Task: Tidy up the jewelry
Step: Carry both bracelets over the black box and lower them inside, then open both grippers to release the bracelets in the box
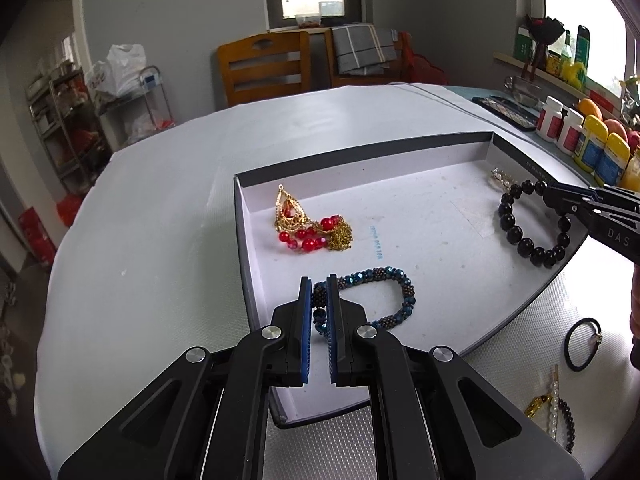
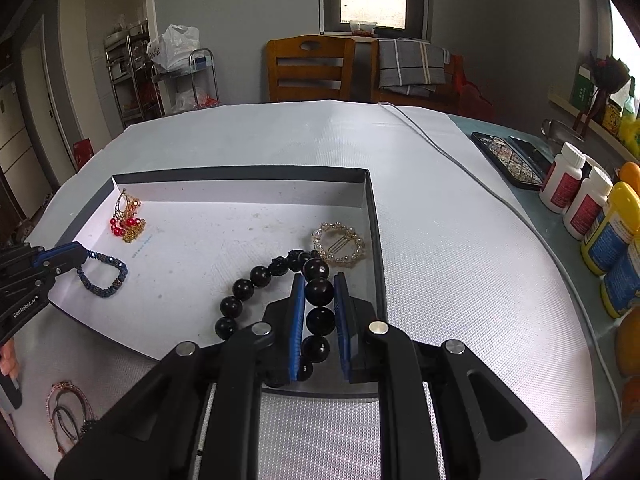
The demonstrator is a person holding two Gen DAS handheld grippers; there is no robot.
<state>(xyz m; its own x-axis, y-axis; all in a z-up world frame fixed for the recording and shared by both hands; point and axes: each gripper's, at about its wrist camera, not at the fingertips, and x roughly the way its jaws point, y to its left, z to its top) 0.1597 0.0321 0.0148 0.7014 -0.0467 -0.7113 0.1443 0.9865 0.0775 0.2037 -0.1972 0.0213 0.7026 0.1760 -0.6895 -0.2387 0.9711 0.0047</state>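
Observation:
A shallow white tray (image 1: 448, 138) with a dark rim (image 2: 372, 208) sits on the white table. My left gripper (image 1: 320, 284) is shut on a blue beaded bracelet (image 1: 394, 280) that lies in the tray's near left; it also shows in the right wrist view (image 2: 106, 276). My right gripper (image 2: 320, 280) is shut on a black bead bracelet (image 2: 256, 276), seen in the left wrist view (image 1: 520, 232) at the tray's right side. A red and gold necklace (image 1: 308, 226) lies in the far left corner. A pearl ring brooch (image 2: 339, 243) lies by the right wall.
Outside the tray in the left wrist view lie a black hair tie (image 1: 582, 344) and a pearl hair clip (image 1: 554, 404). Thin cord bracelets (image 2: 66, 412) lie at the near left. Bottles (image 2: 560, 178), a phone (image 2: 506, 160) and a grey cable (image 2: 460, 156) sit on the right.

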